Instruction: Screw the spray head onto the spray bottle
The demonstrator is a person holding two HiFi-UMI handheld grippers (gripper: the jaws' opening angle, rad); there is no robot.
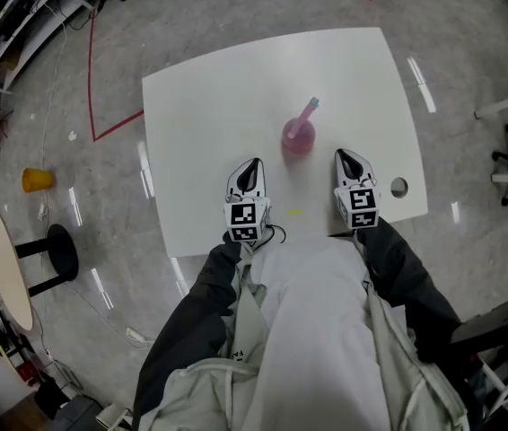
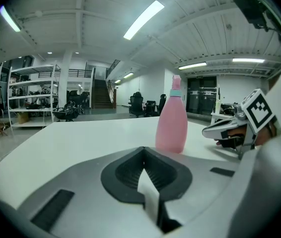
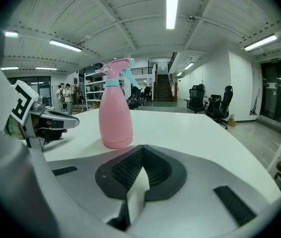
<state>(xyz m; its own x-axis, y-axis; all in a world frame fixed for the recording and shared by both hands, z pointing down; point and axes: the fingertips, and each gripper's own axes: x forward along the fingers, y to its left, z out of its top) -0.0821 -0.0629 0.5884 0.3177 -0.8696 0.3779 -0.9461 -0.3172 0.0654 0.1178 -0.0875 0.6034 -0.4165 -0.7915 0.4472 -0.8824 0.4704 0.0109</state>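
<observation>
A pink spray bottle (image 1: 298, 136) stands upright on the white table (image 1: 209, 106), its pink and teal spray head (image 3: 116, 71) sitting on its neck. In the left gripper view the bottle (image 2: 172, 120) rises ahead and to the right; in the right gripper view the bottle (image 3: 115, 118) stands ahead and to the left. My left gripper (image 1: 250, 166) rests near the table's front edge, left of the bottle, shut with nothing in it. At the bottle's right my right gripper (image 1: 348, 158) is shut and empty too. Neither touches the bottle.
A round hole (image 1: 398, 187) pierces the table at its right edge. On the floor to the left are a yellow cup (image 1: 37, 180) and a black stool base (image 1: 60, 251). Shelving and office chairs stand far off in the room.
</observation>
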